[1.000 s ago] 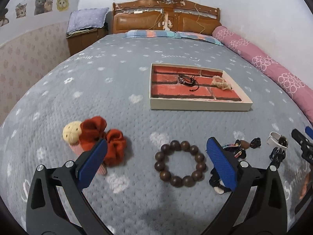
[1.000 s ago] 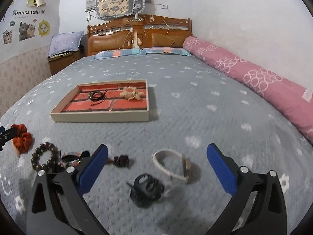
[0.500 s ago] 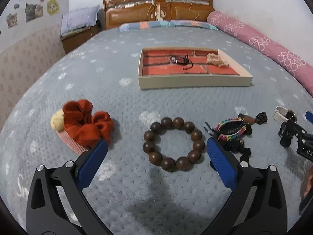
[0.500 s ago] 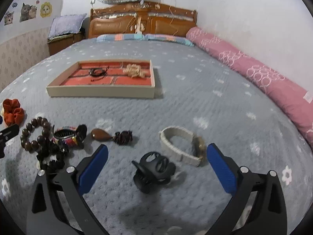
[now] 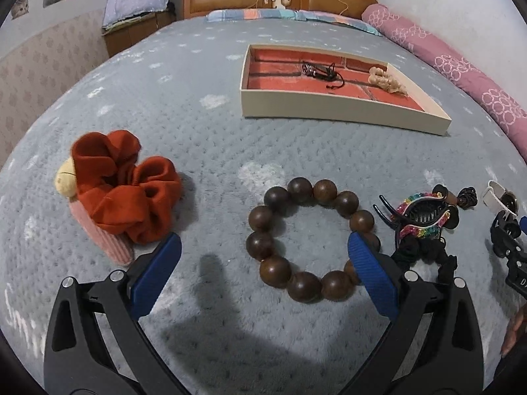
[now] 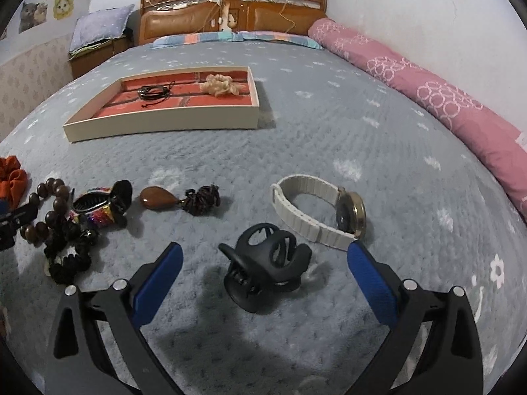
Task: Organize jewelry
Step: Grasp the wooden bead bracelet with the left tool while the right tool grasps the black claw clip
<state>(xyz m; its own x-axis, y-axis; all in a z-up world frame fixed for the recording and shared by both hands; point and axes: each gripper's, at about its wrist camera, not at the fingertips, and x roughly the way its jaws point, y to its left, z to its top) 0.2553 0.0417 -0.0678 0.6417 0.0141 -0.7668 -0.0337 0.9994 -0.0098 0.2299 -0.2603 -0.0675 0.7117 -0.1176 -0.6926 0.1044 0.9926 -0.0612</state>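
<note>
My left gripper [image 5: 263, 250] is open and low over the bed, just before a brown wooden bead bracelet [image 5: 311, 242]; its right finger overlaps the bracelet's right side. A red scrunchie [image 5: 123, 186] lies to its left, a rainbow hair claw [image 5: 423, 217] to its right. My right gripper [image 6: 262, 260] is open, its fingers either side of a black hair claw [image 6: 266, 268] on the bed. A white-strap watch [image 6: 318, 210] and a brown teardrop pendant [image 6: 158, 197] lie beyond. The cream tray [image 5: 329, 110] with red lining holds a black cord bracelet [image 5: 318, 70] and a beige scrunchie [image 5: 387, 80].
A pink bolster [image 6: 438, 102] runs along the bed's right side by the wall. The wooden headboard [image 6: 230, 13] and a nightstand with a pillow [image 6: 98, 39] stand at the far end. A black scrunchie [image 6: 67, 256] lies near the rainbow claw [image 6: 98, 205].
Both grippers have come down and forward toward the bed. The bead bracelet now sits between the left fingers, and the black claw between the right fingers. Both stay open.
</note>
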